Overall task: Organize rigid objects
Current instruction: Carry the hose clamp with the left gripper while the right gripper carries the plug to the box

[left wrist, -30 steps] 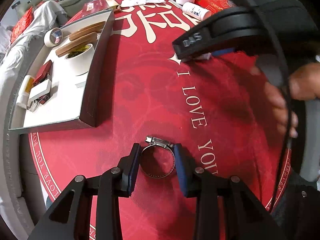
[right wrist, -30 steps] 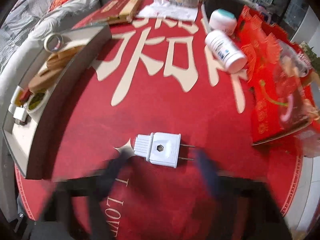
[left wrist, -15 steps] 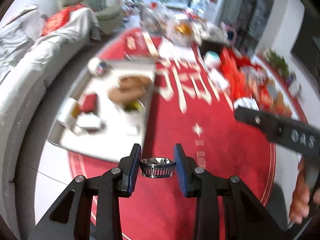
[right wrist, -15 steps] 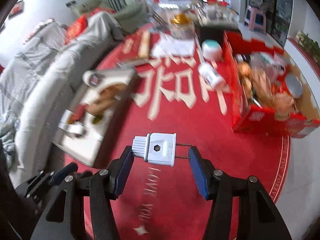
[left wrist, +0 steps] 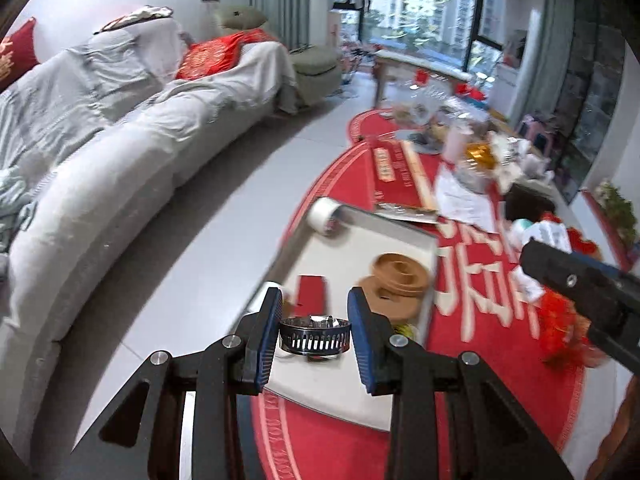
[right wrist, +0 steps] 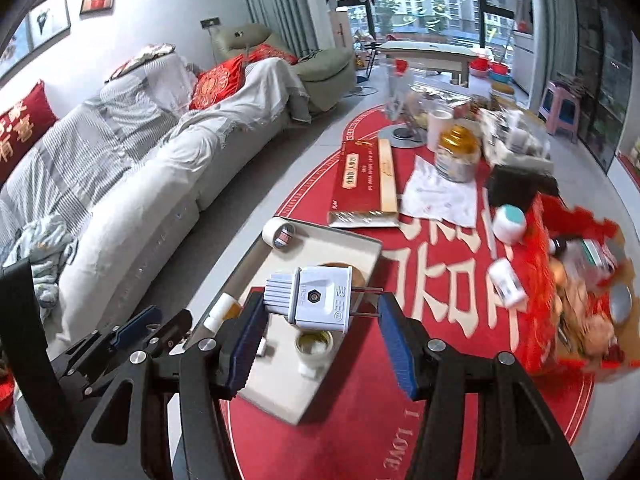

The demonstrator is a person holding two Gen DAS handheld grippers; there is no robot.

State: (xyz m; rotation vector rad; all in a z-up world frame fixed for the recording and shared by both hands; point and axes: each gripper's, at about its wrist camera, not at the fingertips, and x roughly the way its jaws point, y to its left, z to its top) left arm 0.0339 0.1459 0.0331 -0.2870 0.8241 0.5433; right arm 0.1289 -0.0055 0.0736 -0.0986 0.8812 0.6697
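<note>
My left gripper [left wrist: 315,336] is shut on a metal hose clamp [left wrist: 314,334] and holds it in the air above the near end of the white tray [left wrist: 360,240]. My right gripper [right wrist: 320,322] is shut on a white two-pin plug [right wrist: 316,300], held above the same tray [right wrist: 344,246]. The tray holds a tape roll [left wrist: 326,216], brown wooden discs [left wrist: 396,280], a red card [left wrist: 312,289] and a small round tub [right wrist: 314,344]. The left gripper shows at the lower left of the right wrist view [right wrist: 132,334].
The tray sits on a round table with a red cloth [right wrist: 440,320]. On it are a long red box [right wrist: 362,182], a gold-lidded jar [right wrist: 456,152], white bottles [right wrist: 508,220] and a red basket of items [right wrist: 576,300]. A grey sofa [left wrist: 100,140] stands left.
Both grippers have lifted their objects off the red cloth and moved up and left over the tray. The views now tilt up toward the room.
</note>
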